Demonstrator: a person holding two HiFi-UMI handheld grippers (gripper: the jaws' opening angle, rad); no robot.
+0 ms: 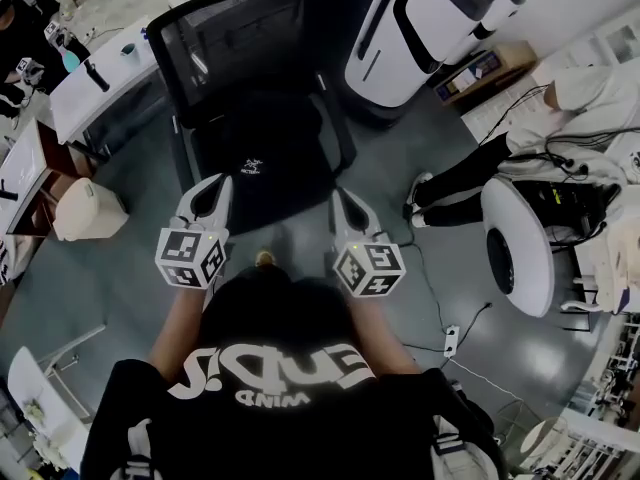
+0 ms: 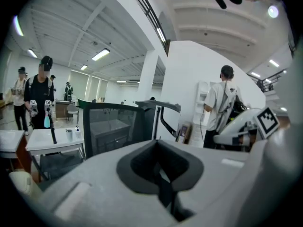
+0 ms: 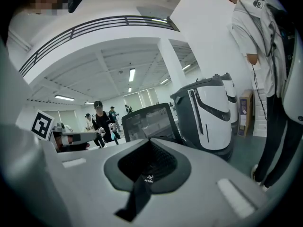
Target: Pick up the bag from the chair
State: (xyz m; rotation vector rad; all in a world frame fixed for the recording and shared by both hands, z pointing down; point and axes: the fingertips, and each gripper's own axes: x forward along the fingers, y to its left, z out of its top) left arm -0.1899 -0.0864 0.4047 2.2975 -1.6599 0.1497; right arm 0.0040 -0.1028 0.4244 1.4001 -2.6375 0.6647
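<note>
bag point(image 1: 262, 173) on chair point(image 1: 240, 38) | table point(image 1: 95, 93) left of chair | machine point(image 1: 420, 28) right of chair

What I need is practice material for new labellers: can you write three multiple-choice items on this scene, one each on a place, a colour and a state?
1. Where does the bag lie?
A. on the floor
B. on the chair seat
C. on a table

2. What colour is the bag?
A. white
B. red
C. black

3. How do the jaws of the left hand-held gripper and right hand-held gripper stand?
A. both shut, empty
B. both wide open
C. both shut on the bag

Answers: B, the head view shows it on the seat; C, it is black with a small pale logo; A, each gripper view shows closed jaws short of the bag.
</note>
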